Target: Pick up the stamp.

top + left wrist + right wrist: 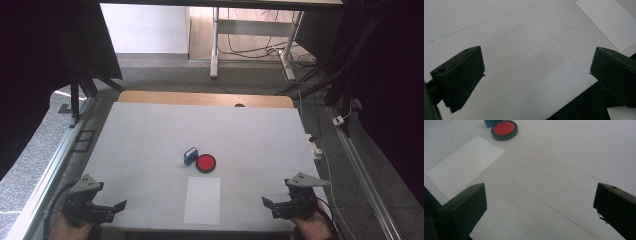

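Note:
A round red ink pad in a black case [206,163] lies near the table's middle, with a small blue stamp block [190,156] touching its left side. A white sheet of paper [202,200] lies in front of them. My left gripper [119,206] rests at the front left corner, open and empty. My right gripper [266,203] rests at the front right, open too, jaws pointing inward. In the right gripper view the red pad [504,129] and the paper [465,165] lie ahead at the upper left. The left gripper view catches the paper's corner [607,21].
The white table top [150,135] has a wooden strip along its far edge. Black frame legs stand at the far left and right. A white power strip [316,150] lies on the floor off the right edge.

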